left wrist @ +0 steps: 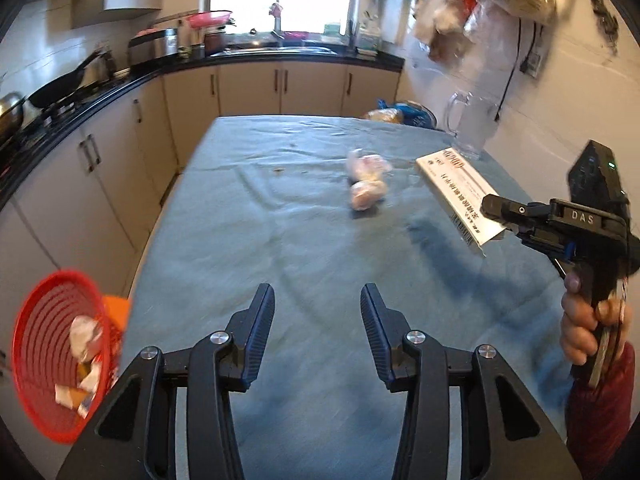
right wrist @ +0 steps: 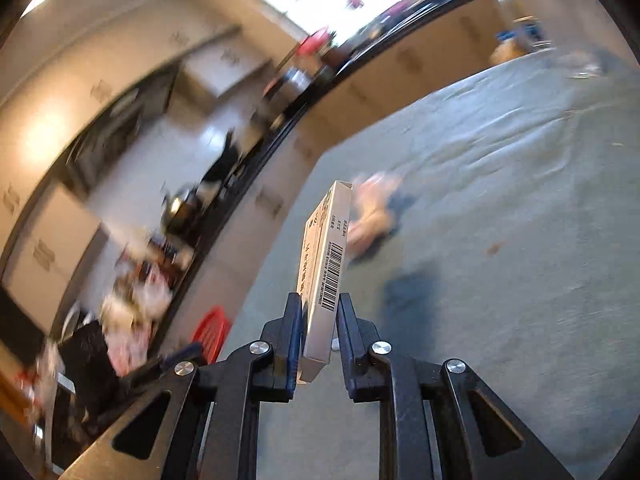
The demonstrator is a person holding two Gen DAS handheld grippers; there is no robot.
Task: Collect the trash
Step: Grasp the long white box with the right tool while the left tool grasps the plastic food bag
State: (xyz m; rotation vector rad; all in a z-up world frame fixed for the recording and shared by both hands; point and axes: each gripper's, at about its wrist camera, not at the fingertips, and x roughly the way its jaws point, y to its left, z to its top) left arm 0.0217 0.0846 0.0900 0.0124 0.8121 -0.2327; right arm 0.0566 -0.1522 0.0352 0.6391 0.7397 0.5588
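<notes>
My right gripper (right wrist: 318, 312) is shut on a long white box with a barcode (right wrist: 326, 264), which stands on edge between its pads and above the table. In the left wrist view the same white box (left wrist: 456, 196) hangs at the right, lifted off the cloth, with the right gripper (left wrist: 496, 208) clamped on its near end. My left gripper (left wrist: 318, 312) is open over the near part of the table, with nothing between its fingers. Crumpled pink wrappers (left wrist: 366, 184) (right wrist: 372, 212) lie mid-table. A red mesh basket (left wrist: 60, 356) (right wrist: 212, 332) with crumpled paper in it sits off the table's left edge.
A blue-grey cloth covers the table (left wrist: 280, 240). A clear glass pitcher (left wrist: 472, 124) and a blue bag with bread (left wrist: 400, 114) stand at the far right. A dark counter with a wok (left wrist: 60, 88) runs along the left. Plastic bags (left wrist: 500, 0) hang on the right wall.
</notes>
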